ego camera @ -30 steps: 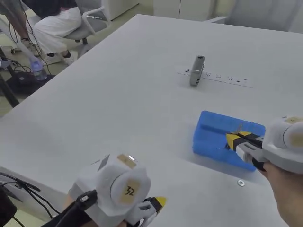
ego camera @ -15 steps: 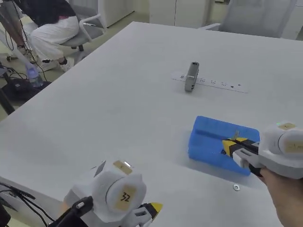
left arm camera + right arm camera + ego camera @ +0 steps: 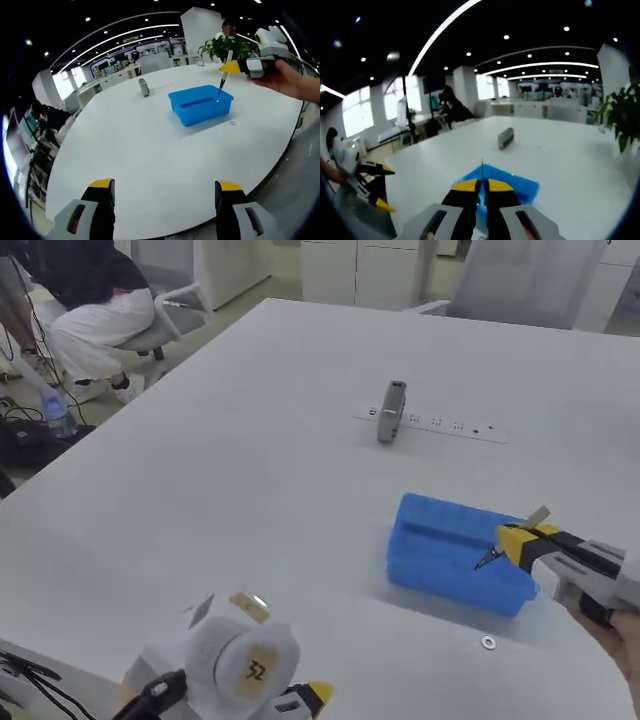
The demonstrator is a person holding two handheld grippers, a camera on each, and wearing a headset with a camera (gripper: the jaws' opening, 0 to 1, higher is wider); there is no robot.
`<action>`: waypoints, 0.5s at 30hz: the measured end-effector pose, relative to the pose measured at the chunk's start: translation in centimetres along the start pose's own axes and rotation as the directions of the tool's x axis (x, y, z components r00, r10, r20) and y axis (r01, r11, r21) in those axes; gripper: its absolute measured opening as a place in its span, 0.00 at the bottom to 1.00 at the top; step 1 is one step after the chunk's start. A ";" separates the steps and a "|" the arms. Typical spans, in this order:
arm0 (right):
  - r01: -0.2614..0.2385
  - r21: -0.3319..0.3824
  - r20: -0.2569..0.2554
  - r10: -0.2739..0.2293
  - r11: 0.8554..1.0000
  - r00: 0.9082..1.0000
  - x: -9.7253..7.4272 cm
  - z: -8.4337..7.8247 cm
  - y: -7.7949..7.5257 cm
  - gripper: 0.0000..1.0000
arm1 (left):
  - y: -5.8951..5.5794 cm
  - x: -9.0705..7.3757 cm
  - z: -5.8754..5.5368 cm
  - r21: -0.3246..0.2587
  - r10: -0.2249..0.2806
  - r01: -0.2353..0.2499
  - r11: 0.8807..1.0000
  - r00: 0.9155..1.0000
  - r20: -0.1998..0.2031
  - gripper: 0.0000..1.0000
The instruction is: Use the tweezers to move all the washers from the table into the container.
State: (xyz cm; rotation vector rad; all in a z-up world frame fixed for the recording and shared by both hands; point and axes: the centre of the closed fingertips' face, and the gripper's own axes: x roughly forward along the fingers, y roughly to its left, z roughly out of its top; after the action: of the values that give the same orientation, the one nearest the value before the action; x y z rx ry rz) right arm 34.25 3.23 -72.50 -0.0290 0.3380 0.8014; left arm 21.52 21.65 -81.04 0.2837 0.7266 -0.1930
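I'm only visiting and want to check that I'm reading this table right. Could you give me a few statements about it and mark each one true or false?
1. The right gripper holds tweezers above the blue container. True.
2. The left gripper clamps a washer. False: its jaws stand wide apart with nothing between them.
3. A washer lies on the table just outside the container. True.
4. The small grey object sits inside the container. False: it stands on the table, well apart from the container.
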 end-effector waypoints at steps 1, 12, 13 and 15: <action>0.000 -0.010 -0.005 -0.001 1.000 1.000 -0.2 -0.2 0.1 0.02 | 0.0 0.0 0.0 0.001 0.000 0.000 1.000 1.000 0.000 0.83; 0.007 -0.068 -0.096 -0.014 0.998 0.995 -1.1 -4.1 0.4 0.02 | 0.1 0.1 -0.1 -0.002 0.002 -0.002 1.000 1.000 -0.005 0.83; 0.007 -0.063 -0.111 -0.014 0.998 0.994 -1.0 -4.6 0.3 0.02 | 0.1 0.1 -0.1 0.000 0.003 -0.003 1.000 1.000 -0.005 0.83; 0.009 -0.060 -0.119 -0.016 0.998 0.993 -0.9 -5.2 0.2 0.02 | 0.1 0.1 -0.1 0.000 0.002 -0.002 1.000 1.000 -0.006 0.83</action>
State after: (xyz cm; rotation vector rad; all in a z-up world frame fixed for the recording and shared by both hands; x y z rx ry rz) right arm 32.07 1.94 -77.09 -0.1351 0.4262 0.7992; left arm 21.49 21.74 -81.17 0.2854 0.7324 -0.1902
